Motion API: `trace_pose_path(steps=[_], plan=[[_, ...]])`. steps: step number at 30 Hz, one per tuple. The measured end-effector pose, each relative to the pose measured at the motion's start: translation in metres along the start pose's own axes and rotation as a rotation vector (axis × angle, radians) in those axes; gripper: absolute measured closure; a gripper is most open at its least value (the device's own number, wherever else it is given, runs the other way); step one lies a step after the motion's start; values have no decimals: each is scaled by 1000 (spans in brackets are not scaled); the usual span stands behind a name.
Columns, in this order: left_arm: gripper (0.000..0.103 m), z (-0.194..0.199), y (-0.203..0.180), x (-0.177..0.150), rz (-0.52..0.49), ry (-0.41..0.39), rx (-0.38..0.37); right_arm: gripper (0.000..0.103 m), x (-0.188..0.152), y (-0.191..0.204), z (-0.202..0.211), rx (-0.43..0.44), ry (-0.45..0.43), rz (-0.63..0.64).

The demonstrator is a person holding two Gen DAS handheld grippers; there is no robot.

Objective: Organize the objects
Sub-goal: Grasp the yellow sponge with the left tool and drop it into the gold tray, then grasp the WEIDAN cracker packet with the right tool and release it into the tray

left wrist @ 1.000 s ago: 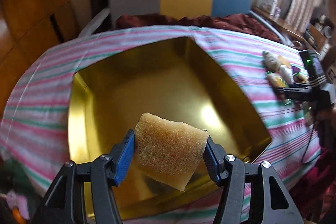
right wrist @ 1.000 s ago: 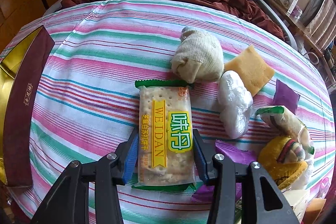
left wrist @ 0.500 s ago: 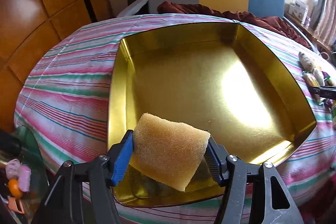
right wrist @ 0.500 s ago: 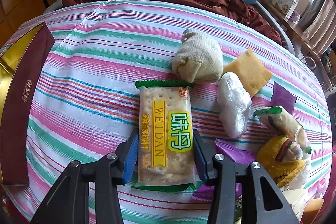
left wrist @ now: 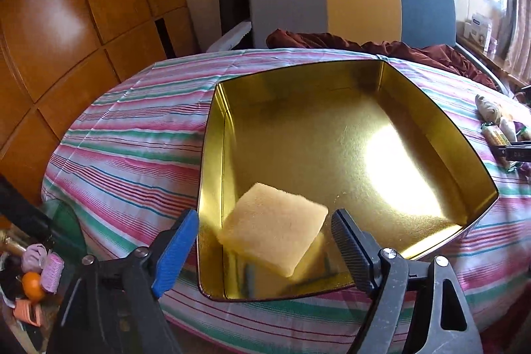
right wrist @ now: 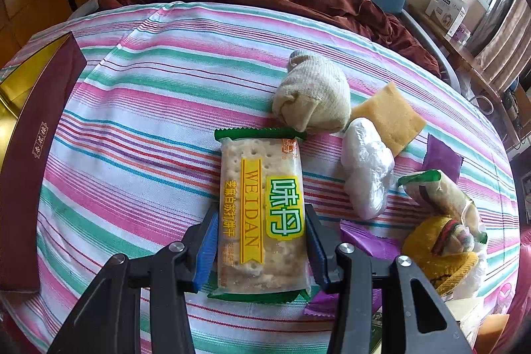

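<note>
Over the gold tin [left wrist: 431, 108] on a striped tablecloth [left wrist: 132, 135], the left gripper [left wrist: 265, 241] is opening, its pads clear of the yellow sponge [left wrist: 275, 231] between them; the right gripper [right wrist: 262, 247] clamps a cracker packet [right wrist: 262, 211] lying on the cloth beside other items

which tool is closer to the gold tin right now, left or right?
Left. The left tool hangs over the gold tin's near corner, jaws opening, sponge loose between them. The right tool grips the cracker pack, well off to the tin's side.
</note>
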State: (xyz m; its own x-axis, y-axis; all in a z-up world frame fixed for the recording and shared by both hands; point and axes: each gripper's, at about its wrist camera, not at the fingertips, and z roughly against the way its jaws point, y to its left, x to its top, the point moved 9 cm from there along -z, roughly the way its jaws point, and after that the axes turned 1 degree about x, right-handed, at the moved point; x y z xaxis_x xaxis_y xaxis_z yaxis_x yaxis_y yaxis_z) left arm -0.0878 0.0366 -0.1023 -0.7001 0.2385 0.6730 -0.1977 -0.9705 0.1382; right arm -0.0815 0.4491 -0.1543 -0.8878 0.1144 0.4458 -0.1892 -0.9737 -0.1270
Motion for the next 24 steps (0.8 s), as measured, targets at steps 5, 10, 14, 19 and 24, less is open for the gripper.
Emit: trace_pose_path(steps=[5, 10, 14, 19, 24], plan=[[21, 12, 2, 1, 20, -20, 0, 56, -2, 4, 7, -20, -17, 14], [19, 21, 10, 1, 43, -35, 6, 56, 0, 16, 24, 11, -52, 16], [18, 25, 16, 0, 68, -39, 7, 56, 10, 33, 53, 74, -108, -5], [17, 27, 30, -1, 132, -43, 13, 56, 22, 78, 91, 165, -181, 27], [16, 27, 54, -2, 206, -45, 39, 56, 22, 147, 122, 280, -220, 100]])
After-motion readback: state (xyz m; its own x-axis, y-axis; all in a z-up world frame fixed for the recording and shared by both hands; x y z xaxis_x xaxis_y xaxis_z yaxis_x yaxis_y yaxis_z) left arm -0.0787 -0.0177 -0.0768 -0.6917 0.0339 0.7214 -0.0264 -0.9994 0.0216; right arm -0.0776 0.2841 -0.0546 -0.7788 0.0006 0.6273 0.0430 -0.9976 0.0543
